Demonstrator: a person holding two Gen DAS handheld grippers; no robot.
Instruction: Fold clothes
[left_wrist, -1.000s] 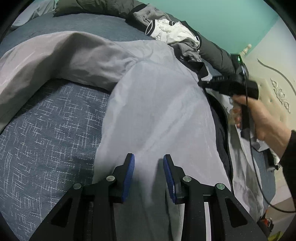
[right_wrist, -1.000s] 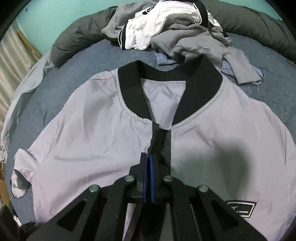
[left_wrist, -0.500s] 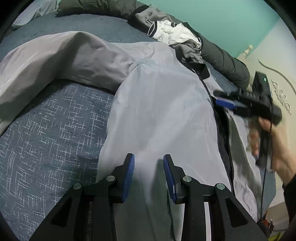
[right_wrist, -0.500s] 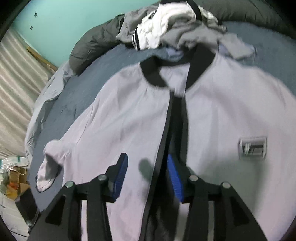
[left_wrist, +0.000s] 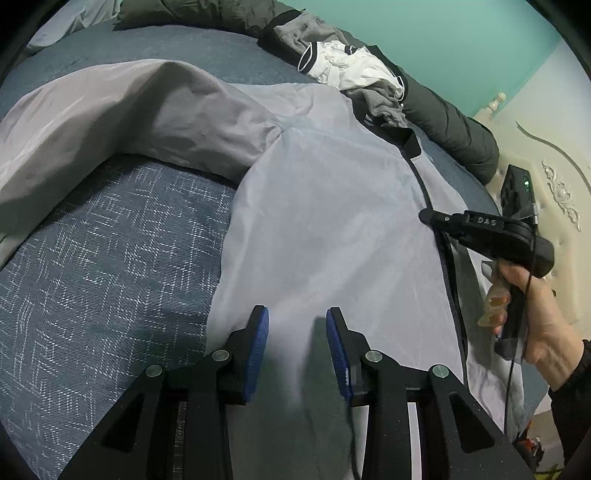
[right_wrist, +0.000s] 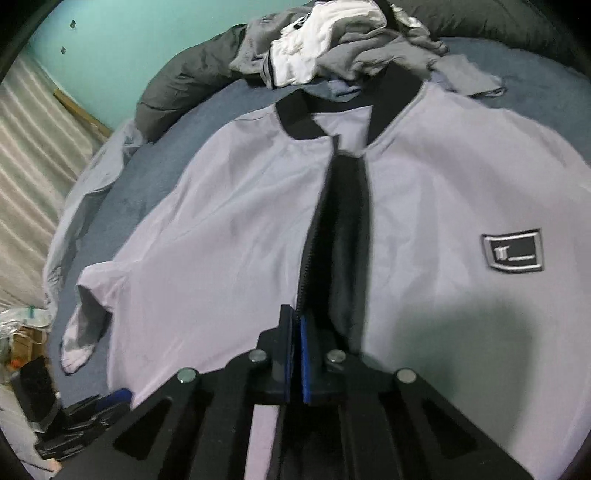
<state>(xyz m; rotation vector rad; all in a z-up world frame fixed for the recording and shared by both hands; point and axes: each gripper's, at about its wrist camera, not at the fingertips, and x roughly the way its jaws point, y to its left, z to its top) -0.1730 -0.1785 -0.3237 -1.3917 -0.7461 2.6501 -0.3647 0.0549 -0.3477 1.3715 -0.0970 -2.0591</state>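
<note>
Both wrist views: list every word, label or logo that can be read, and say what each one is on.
"DAS": raised letters on the black body of the right tongs, seen from the left wrist.
Chest patch on the lilac jacket: a pale logo mark with a line of small print, too blurred to read.
Nothing else is legible.

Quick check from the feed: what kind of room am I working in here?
Most likely a bedroom. The grey jacket lies spread on a bed with a blue bedspread, an ornate cream headboard stands at one side, and a pile of unfolded clothes lies against a dark duvet.
</note>
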